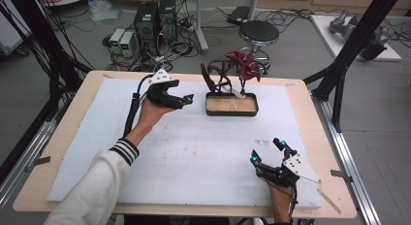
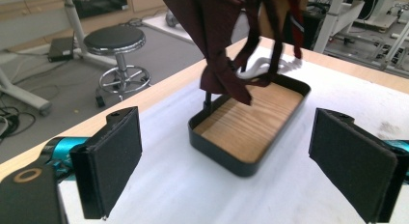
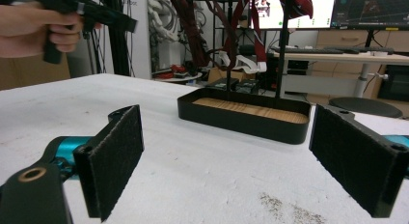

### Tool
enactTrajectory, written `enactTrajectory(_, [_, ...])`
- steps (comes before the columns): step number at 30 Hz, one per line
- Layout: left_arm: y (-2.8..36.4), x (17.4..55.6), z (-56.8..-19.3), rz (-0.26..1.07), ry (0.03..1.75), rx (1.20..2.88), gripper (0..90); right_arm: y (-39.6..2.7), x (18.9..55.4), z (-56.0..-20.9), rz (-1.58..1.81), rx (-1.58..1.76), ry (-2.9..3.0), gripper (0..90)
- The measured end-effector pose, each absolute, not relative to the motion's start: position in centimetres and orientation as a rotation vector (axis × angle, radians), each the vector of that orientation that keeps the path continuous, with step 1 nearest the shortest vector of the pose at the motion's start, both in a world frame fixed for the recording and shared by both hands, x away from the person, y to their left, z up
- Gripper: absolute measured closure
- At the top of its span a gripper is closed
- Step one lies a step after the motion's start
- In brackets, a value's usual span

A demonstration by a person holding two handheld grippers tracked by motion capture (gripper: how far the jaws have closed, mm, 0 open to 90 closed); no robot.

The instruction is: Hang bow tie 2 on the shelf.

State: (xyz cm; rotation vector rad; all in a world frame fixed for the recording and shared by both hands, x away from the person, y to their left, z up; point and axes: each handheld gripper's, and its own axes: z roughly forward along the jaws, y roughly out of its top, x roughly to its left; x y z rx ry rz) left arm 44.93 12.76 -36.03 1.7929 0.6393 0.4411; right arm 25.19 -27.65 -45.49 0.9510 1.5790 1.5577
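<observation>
A black tray (image 1: pixel 231 112) with a wooden floor sits at the back middle of the white board (image 1: pixel 194 157). A thin black stand rises from it, draped with dark red ties (image 1: pixel 245 65) and a white strap (image 1: pixel 236 91). My left gripper (image 1: pixel 186 100) hovers just left of the tray, open, with nothing between its pads. In the left gripper view the tray (image 2: pixel 217 151) and a hanging tie (image 2: pixel 217 40) lie ahead of the left gripper (image 2: pixel 226 175). My right gripper (image 1: pixel 265 151) rests open near the front right. The right gripper (image 3: pixel 226 161) faces the tray (image 3: pixel 241 120) from a distance.
A round stool (image 1: pixel 259 33) and computer towers (image 1: pixel 155 21) stand on the floor behind the table. Black frame posts (image 1: pixel 349 55) rise at the right and left sides. A thin wooden stick (image 1: pixel 329 198) lies near the front right corner.
</observation>
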Motion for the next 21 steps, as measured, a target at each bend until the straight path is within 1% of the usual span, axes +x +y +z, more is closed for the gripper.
enactTrajectory(8, [17.2, 40.6, -36.3, 0.485, 0.608, 1.782, 11.9, -27.6, 25.1, -45.5, 1.555, 0.949, 1.581, 11.2])
enactTrajectory(11, [19.2, 39.1, -36.8, 0.504, 0.615, 1.746, 11.9, -27.6, 25.1, -45.5, 1.555, 0.950, 1.578, 11.2])
enactTrajectory(14, [21.2, 37.2, -37.7, 0.539, 0.604, 1.699, 11.9, -27.6, 25.1, -45.5, 1.555, 0.945, 1.574, 11.2])
enactTrajectory(21, [25.1, 33.4, -40.2, 0.539, 0.617, 1.629, 11.9, -27.5, 25.1, -45.5, 1.550, 0.950, 1.575, 11.2])
